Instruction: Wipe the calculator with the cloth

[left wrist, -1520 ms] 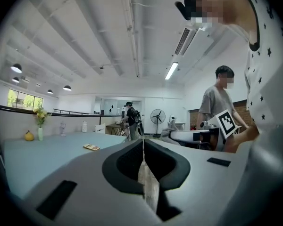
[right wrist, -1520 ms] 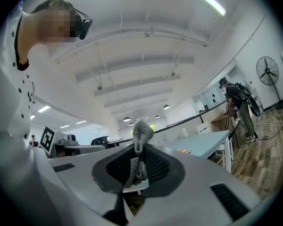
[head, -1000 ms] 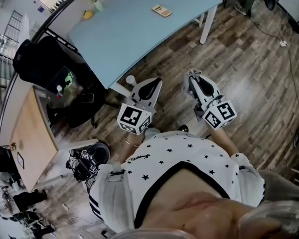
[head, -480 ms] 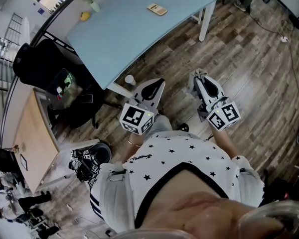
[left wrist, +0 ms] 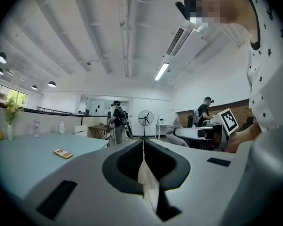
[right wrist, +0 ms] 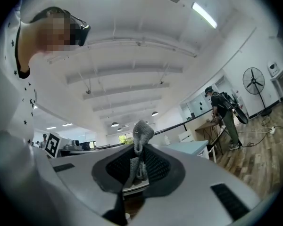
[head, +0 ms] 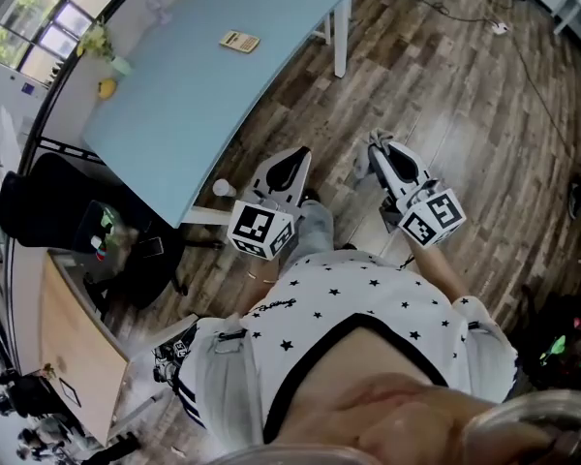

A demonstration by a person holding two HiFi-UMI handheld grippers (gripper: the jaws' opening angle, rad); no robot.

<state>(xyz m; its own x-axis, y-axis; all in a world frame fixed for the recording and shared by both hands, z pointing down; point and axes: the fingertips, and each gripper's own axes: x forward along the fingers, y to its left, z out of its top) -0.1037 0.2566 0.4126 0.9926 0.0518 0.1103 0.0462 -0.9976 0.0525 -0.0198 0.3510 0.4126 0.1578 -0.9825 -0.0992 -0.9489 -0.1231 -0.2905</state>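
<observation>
The beige calculator (head: 239, 41) (left wrist: 63, 153) lies flat on the light-blue table (head: 174, 114), well away from both grippers. I hold both grippers over the wooden floor, close to my torso. The left gripper (head: 292, 160) (left wrist: 142, 147) has its jaws pressed together with nothing between them. On the right, the gripper (head: 379, 147) (right wrist: 140, 149) is shut on a grey knitted cloth (right wrist: 142, 136) (head: 367, 166), a bunch of which sticks up past the fingertips. The table's corner (right wrist: 194, 147) shows beyond the cloth in the right gripper view.
A yellow item (head: 107, 88) and a vase with flowers (head: 105, 46) stand at the table's far end. A black chair (head: 58, 216) and a wooden desk (head: 73, 352) are at the left. People (left wrist: 117, 121) and a fan (left wrist: 145, 118) stand far off. A cable (head: 523, 56) crosses the floor.
The head view has swung, so the table and calculator have slid to the left in the picture. Both grippers stay in front of my torso, the right one still gripping the cloth.
</observation>
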